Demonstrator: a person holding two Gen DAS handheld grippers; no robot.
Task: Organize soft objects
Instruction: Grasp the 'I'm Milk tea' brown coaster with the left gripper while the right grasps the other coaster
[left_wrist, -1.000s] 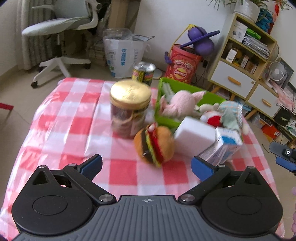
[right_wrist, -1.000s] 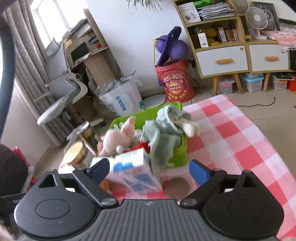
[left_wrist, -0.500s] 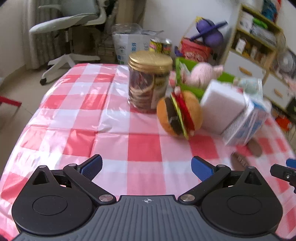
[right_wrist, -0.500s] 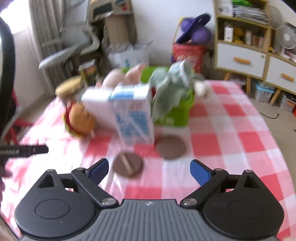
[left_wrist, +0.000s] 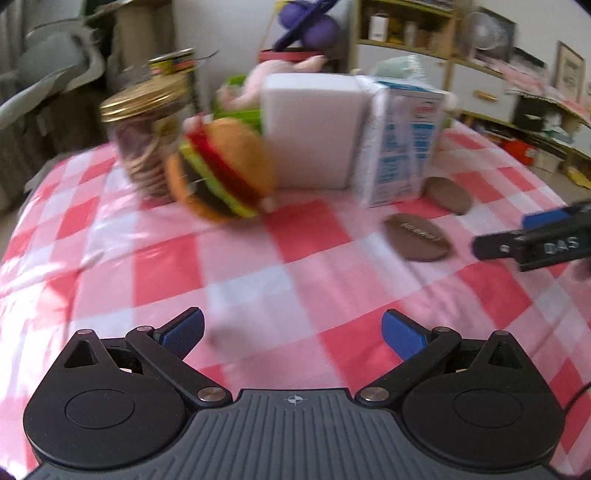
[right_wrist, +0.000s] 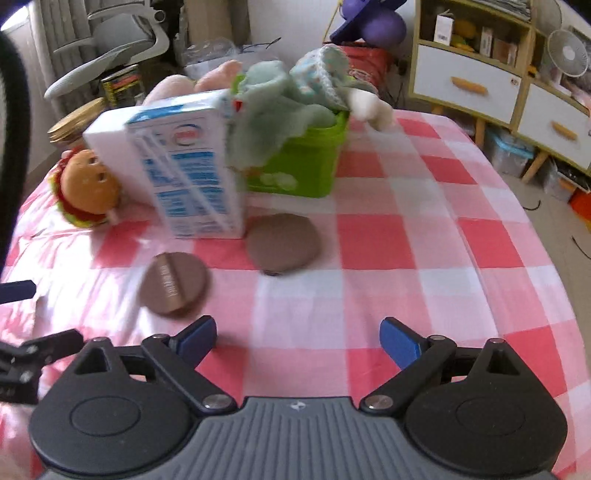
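We held our left gripper (left_wrist: 291, 328) and right gripper (right_wrist: 297, 334) spread wide, grasping nothing, above the checked tablecloth (right_wrist: 388, 236). Beyond lay two brown discs (right_wrist: 173, 283), then the burger plush (left_wrist: 221, 170) beside the milk carton (right_wrist: 184, 166); farthest, the green bin (right_wrist: 306, 162) held soft toys.

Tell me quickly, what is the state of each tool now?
Left tool: open, holding nothing, above the tablecloth.
Right tool: open, holding nothing.

Burger plush (left_wrist: 221, 170) on side, toys (right_wrist: 295, 92) filling green bin (right_wrist: 306, 166)
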